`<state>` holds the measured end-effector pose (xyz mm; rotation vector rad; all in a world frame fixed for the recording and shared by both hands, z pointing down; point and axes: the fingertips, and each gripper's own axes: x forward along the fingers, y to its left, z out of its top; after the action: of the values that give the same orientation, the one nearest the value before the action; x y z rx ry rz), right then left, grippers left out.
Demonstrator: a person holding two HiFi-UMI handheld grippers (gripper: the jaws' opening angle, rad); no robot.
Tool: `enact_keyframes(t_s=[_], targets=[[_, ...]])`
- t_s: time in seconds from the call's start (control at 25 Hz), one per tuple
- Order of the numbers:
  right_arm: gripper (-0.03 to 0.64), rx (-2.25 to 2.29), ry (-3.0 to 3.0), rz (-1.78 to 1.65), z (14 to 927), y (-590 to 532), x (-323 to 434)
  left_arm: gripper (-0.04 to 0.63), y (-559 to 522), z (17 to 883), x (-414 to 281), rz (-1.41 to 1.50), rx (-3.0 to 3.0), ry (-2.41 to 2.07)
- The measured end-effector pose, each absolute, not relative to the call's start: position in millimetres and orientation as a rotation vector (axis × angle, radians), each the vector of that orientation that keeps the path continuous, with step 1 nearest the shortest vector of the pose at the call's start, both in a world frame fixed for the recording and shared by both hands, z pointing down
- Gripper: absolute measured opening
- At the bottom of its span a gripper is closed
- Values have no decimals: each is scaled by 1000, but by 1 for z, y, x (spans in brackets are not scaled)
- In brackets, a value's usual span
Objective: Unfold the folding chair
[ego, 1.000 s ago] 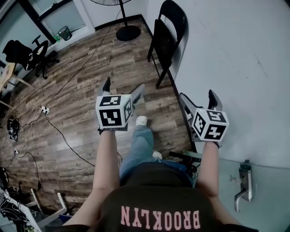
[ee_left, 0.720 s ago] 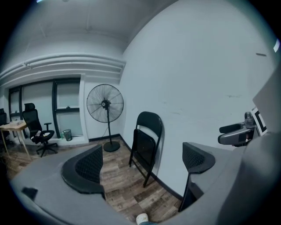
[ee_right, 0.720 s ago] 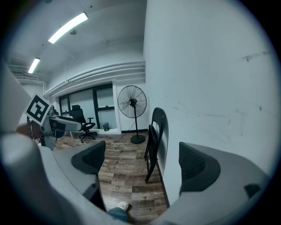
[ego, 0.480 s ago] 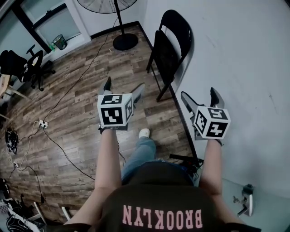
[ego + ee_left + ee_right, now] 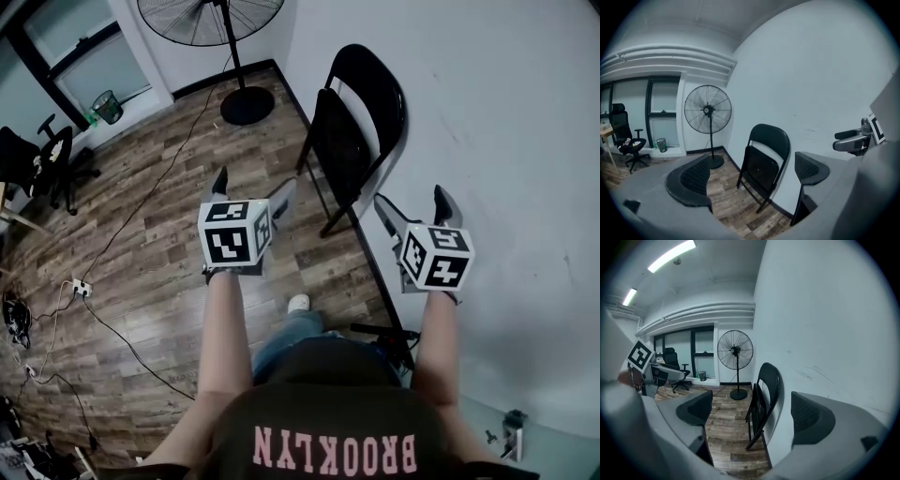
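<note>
A black folding chair [image 5: 352,136] leans folded against the white wall, ahead of both grippers. It shows between the jaws in the left gripper view [image 5: 761,164] and in the right gripper view [image 5: 761,401]. My left gripper [image 5: 251,187] is open and empty, short of the chair and to its left. My right gripper [image 5: 412,208] is also open and empty, close to the wall and just right of the chair's near legs. Neither gripper touches the chair.
A standing fan [image 5: 211,23] stands beyond the chair near the wall corner. Black office chairs [image 5: 42,159] and a small bin [image 5: 106,106] sit at far left. Cables and a power strip [image 5: 80,286] lie on the wood floor. The person's foot [image 5: 298,303] is below.
The person has stepped forward: the chair and fan now sit lower and nearer in the head view. Both grippers stay open at about the same height.
</note>
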<state>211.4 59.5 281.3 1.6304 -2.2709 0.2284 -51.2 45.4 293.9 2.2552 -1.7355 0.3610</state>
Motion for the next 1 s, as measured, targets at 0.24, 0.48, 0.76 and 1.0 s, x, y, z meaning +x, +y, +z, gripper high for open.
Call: enact_keyframes(t_s=[0.24, 0.48, 0.76, 1.0], targets=[[514, 1691, -2227, 244, 282, 7, 198, 568, -17, 299, -69, 360, 2271, -1688], [514, 1716, -2166, 267, 291, -24, 193, 568, -56, 314, -72, 375, 2265, -1615], [513, 1712, -2118, 311, 314, -39, 192, 568, -73, 342, -71, 403, 2233, -1566], [509, 1692, -2084, 356, 336, -49, 197, 568, -81, 365, -67, 448, 2197, -1533]])
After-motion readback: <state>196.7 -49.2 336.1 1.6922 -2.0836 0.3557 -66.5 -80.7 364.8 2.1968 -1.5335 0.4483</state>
